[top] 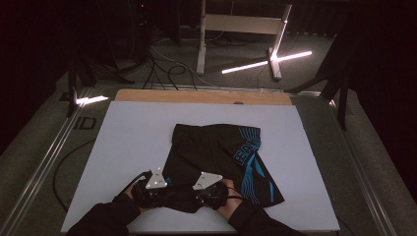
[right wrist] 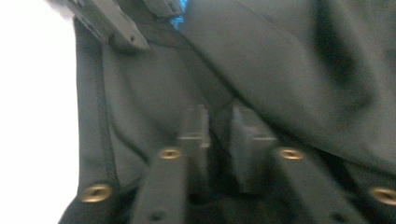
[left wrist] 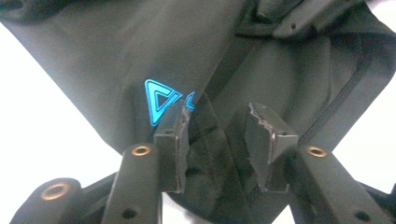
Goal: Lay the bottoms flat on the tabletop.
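Observation:
Black shorts (top: 216,147) with blue lettering and stripes lie flat on the white mat (top: 133,137), waistband far, legs toward me. Both grippers meet at the near hem of the left leg, facing each other. In the left gripper view, my left gripper (left wrist: 217,126) has a raised fold of black fabric (left wrist: 116,56) pinched between its pads, beside a blue triangle logo (left wrist: 159,100). In the right gripper view, my right gripper (right wrist: 219,126) has its jaws close together on dark cloth (right wrist: 289,60). From above, the left gripper (top: 169,191) and right gripper (top: 194,191) sit a short way apart.
The mat covers a wooden table (top: 206,96) whose far edge shows. Bare mat lies left and right of the shorts. Metal rails (top: 44,162) run along the sides. Cables, stands and a bright light strip (top: 265,61) are on the floor beyond.

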